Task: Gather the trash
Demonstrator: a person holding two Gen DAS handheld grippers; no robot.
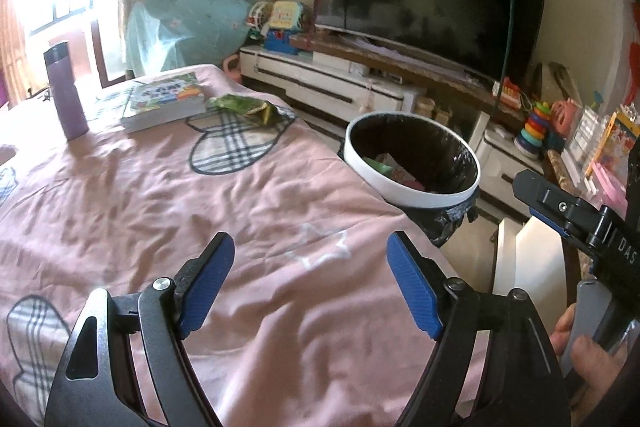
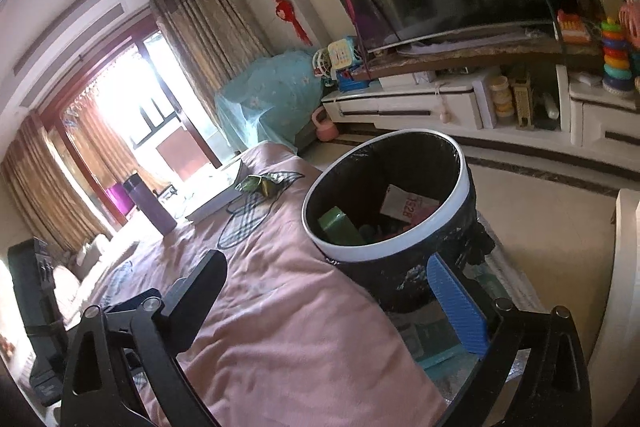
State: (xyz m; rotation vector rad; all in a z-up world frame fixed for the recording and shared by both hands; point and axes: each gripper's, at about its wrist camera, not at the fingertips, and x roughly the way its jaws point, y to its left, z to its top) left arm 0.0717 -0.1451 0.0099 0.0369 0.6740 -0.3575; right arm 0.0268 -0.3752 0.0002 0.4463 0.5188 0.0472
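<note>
A crumpled green snack wrapper (image 1: 244, 107) (image 2: 260, 183) lies on the pink tablecloth (image 1: 160, 207) beside a book. A trash bin (image 1: 400, 189) (image 2: 352, 251) with a white rim and black liner stands at the cloth's right edge, with a green box and printed paper inside. My left gripper (image 1: 310, 243) hovers open over bare cloth, well short of the wrapper, nothing between its blue pads. My right gripper (image 2: 326, 261) is open wide and empty, its jaws either side of the bin's near wall. One of its fingers (image 1: 536, 189) shows at the right of the left wrist view.
A purple bottle (image 1: 66, 91) (image 2: 150, 203) stands at the far left of the table and a thick book (image 1: 164, 103) lies behind the wrapper. A large TV (image 1: 432, 7) on a white cabinet (image 1: 320, 83) with toys lines the far wall. A hand (image 1: 584, 351) grips the right tool.
</note>
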